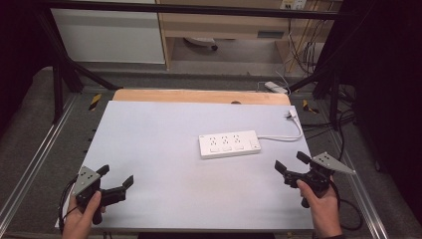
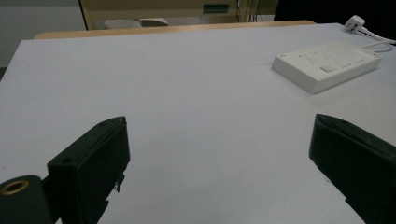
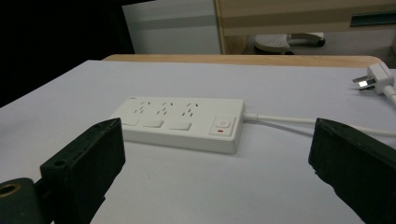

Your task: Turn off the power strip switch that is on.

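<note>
Nothing is done yet, I judge: both my hand-held grippers, left (image 1: 118, 178) and right (image 1: 290, 162), stand wide and empty near the tabletop's (image 1: 149, 134) front corners, the power strip (image 1: 229, 144) untouched.

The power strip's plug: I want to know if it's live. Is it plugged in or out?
Out. The plug lies loose on the white table, prongs bare, at the cord's end, away from the power strip.

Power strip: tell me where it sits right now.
In the high view the power strip lies flat on the white table, right of centre, nearer the right gripper than the left gripper, its plug by the far right corner.
</note>
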The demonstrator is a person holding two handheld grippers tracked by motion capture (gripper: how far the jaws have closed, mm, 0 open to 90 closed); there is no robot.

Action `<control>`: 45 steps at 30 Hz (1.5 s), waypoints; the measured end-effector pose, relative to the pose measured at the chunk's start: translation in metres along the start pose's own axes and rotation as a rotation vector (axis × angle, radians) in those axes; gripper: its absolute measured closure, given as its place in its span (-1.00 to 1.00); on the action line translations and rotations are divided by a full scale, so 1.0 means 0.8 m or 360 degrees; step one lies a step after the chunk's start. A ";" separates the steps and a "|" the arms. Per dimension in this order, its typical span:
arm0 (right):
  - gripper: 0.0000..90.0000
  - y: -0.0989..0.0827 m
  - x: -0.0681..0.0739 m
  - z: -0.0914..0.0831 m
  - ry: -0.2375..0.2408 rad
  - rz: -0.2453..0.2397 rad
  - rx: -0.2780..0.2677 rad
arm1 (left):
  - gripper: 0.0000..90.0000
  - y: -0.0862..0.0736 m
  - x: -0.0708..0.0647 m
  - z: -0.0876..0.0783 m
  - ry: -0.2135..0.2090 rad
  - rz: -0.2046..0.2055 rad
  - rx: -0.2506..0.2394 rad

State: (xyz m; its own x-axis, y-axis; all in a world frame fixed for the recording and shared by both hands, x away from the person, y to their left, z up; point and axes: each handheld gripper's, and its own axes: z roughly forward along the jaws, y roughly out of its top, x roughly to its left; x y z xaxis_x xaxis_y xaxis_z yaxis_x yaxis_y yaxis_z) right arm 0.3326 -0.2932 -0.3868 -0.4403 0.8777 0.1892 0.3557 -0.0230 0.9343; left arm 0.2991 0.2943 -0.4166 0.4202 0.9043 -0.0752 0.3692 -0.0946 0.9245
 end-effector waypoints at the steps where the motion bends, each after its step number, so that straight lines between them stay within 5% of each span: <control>1: -0.92 0.001 0.001 0.001 0.0002 -0.0009 0.0007 | -0.89 0.000 0.000 0.000 -0.0004 0.0003 0.0002; 45: -0.89 0.069 0.040 0.071 0.0121 -0.0215 0.0064 | -0.89 -0.002 -0.003 0.004 -0.0034 0.0027 0.0040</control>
State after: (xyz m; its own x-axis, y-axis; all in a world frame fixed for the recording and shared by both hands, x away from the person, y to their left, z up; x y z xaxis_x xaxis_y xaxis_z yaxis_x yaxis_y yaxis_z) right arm 0.3847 -0.2396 -0.3464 -0.5469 0.8328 0.0860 0.3210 0.1137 0.9402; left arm 0.3004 0.2907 -0.4190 0.4440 0.8935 -0.0679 0.3828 -0.1205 0.9159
